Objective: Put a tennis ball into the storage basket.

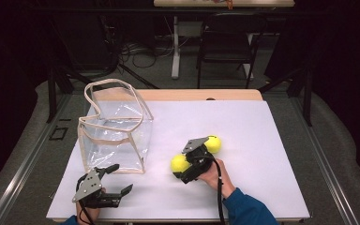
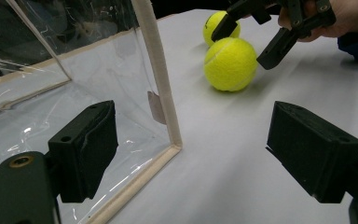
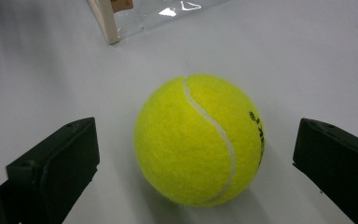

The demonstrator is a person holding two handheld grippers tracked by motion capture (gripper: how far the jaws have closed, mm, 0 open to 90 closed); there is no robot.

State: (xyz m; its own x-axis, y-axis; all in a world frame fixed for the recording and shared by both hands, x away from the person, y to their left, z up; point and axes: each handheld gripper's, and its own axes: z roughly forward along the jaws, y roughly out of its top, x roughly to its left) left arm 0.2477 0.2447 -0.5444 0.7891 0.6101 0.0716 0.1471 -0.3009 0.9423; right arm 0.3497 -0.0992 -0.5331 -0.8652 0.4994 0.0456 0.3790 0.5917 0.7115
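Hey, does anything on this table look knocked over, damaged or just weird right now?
Nothing stands out. The clear bag stands upright with its mouth open, its handles a little floppy. Two tennis balls sit on the white table, and the right gripper is open around the nearer one.

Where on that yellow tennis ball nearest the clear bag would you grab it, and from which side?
Grip the near tennis ball across its widest middle, coming from the person's side and above, as the right gripper is lined up. It is round and sits free on the table, so a pinch off-centre would likely squeeze it out.
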